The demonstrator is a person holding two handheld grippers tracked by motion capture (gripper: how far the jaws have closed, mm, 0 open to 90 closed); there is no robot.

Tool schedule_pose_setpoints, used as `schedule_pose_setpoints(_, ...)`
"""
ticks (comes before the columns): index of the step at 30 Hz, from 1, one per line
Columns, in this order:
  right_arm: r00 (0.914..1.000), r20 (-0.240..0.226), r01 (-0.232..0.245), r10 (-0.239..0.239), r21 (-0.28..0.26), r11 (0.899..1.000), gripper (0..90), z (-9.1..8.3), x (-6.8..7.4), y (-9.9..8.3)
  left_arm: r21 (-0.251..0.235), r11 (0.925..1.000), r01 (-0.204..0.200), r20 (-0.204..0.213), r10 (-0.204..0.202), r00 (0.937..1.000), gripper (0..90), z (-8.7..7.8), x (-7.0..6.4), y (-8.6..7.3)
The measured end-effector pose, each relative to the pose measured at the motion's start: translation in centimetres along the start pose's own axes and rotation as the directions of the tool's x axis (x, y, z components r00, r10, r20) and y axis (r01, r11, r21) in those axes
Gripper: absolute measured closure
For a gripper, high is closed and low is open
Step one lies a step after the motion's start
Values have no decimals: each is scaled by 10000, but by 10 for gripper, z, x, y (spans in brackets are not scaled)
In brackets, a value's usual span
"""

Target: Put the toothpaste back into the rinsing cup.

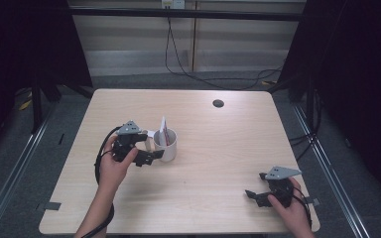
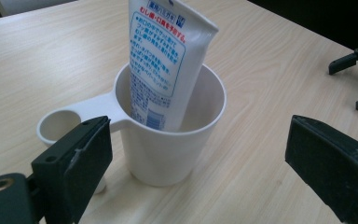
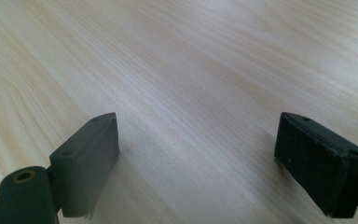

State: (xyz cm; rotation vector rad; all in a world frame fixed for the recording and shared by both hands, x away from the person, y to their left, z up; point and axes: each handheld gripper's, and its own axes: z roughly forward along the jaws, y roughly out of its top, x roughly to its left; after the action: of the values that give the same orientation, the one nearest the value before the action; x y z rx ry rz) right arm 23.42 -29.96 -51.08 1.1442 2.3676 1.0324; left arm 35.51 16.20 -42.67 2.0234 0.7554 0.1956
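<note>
High view: rectangular light wooden table [image 1: 218, 148] carries a white plastic cup with a ring handle [image 1: 167, 145], standing upright left of the table's centre. A white squeeze tube with red and blue print [image 1: 163, 130] stands in the cup and leans on its rim. Left gripper [image 1: 151, 154] sits just beside the cup on its left, held by the left hand [image 1: 113, 166]. Right gripper [image 1: 252, 195] rests near the front right corner, well apart from the cup, held by the right hand [image 1: 290, 206].

Left gripper view: both black jaws stand wide apart, one on each side of the cup [image 2: 168, 135], neither touching its wall. The tube [image 2: 165, 60] rises out of the cup, tilted. The ring handle points toward the near jaw on the left.

Right gripper view: jaws stand wide apart over the bare tabletop [image 3: 191, 70], with nothing between them.
</note>
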Motion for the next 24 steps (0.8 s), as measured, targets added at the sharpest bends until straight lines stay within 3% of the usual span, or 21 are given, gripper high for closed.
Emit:
schedule_pose_setpoints(12,10000,3,0,0,-2,10000,134,0,0,0,11,9999,167,89,-167,9998,74,-4,3,-14)
schedule_pose_setpoints(24,10000,4,1,-1,-1,10000,134,0,0,0,97,9999,40,88,-41,10000,78,-1,1,-31)
